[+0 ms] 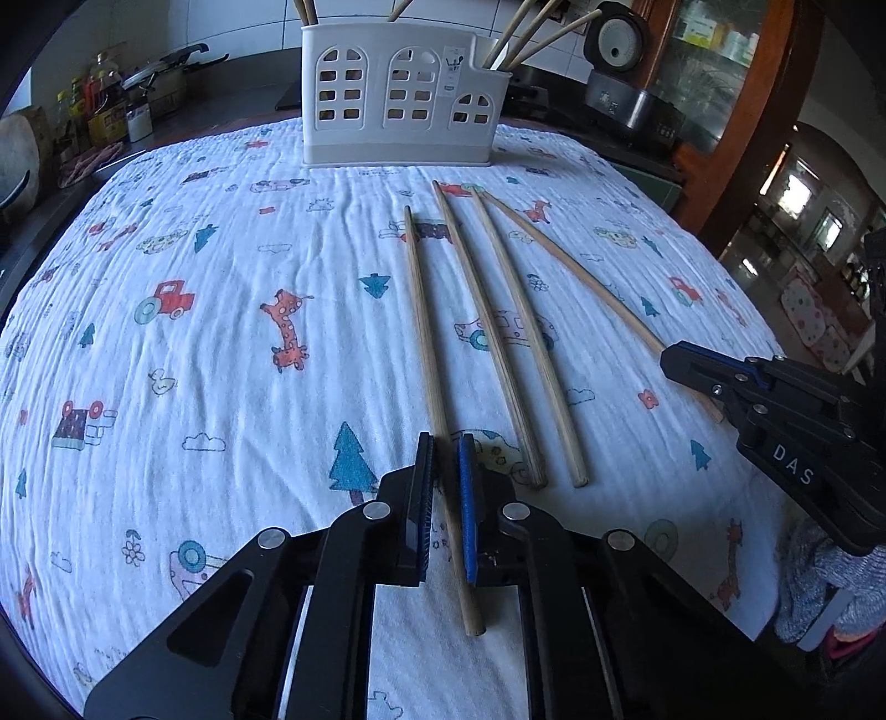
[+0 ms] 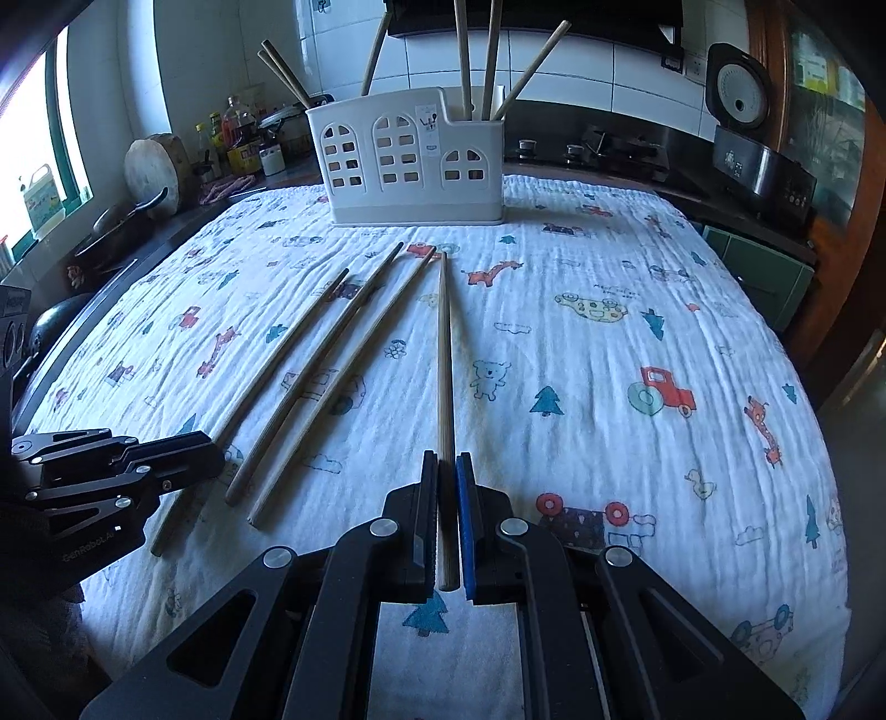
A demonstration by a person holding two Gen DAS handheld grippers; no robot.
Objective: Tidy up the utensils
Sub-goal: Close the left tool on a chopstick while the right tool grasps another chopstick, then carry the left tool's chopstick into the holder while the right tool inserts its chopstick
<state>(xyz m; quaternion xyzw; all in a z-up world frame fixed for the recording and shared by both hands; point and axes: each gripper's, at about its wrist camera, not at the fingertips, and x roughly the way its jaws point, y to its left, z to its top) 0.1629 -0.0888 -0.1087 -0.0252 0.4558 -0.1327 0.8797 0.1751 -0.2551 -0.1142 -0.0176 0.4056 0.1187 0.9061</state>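
Four wooden chopsticks lie side by side on a cartoon-print cloth. My left gripper is shut on the leftmost chopstick, near its thick end. My right gripper is shut on the rightmost chopstick, whose thin end points at the holder. Two loose chopsticks rest between the held ones. The white plastic utensil holder, with window-shaped cut-outs, stands upright at the far edge and has several chopsticks in it. Each gripper shows in the other's view: right gripper, left gripper.
A rice cooker sits at the back right and a gas stove behind the holder. Bottles and a round wooden board crowd the counter at the left. The cloth drops off at the table's rounded edges.
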